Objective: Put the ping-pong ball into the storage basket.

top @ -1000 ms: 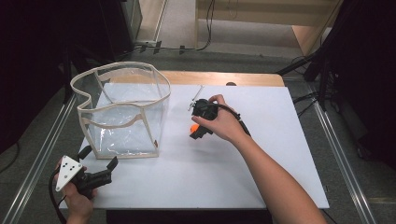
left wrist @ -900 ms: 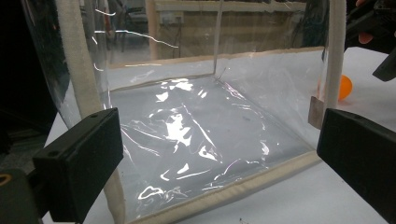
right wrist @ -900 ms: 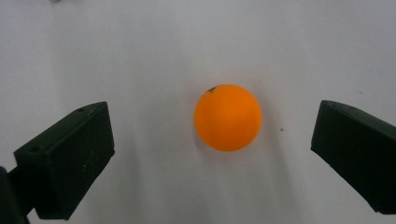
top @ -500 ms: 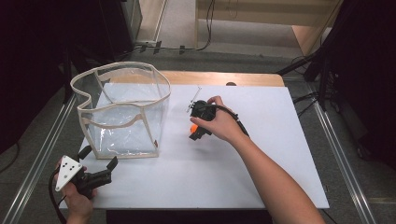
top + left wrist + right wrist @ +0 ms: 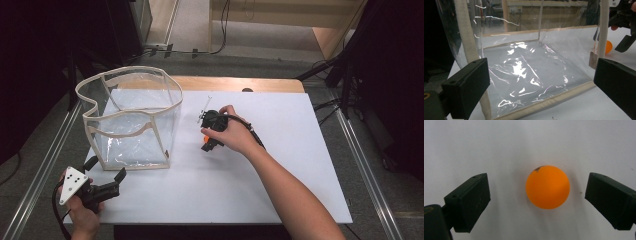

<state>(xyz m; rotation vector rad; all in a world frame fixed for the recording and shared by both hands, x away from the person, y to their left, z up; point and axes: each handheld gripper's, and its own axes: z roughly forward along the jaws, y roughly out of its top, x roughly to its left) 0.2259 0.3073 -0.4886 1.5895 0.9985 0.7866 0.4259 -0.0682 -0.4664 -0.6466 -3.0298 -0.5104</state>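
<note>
An orange ball (image 5: 547,187) lies on the white tabletop (image 5: 280,165), and it shows small under my right hand (image 5: 204,138). My right gripper (image 5: 546,200) points down at it, open, with one jaw on each side and a gap to both. From above, the right gripper (image 5: 206,141) sits in the hand at mid table. A clear plastic bin with cream trim (image 5: 135,167) stands at the left. My left gripper (image 5: 106,168) is open just before its near wall. The left gripper (image 5: 541,85) looks into the clear wall (image 5: 529,72), and the ball (image 5: 609,46) shows beyond the bin's corner.
A strip of wooden table (image 5: 240,84) runs behind the white top. Metal rails (image 5: 365,165) flank both sides. Cables lie on the floor at the back and right. Open white surface stretches in front of and to the right of my right hand.
</note>
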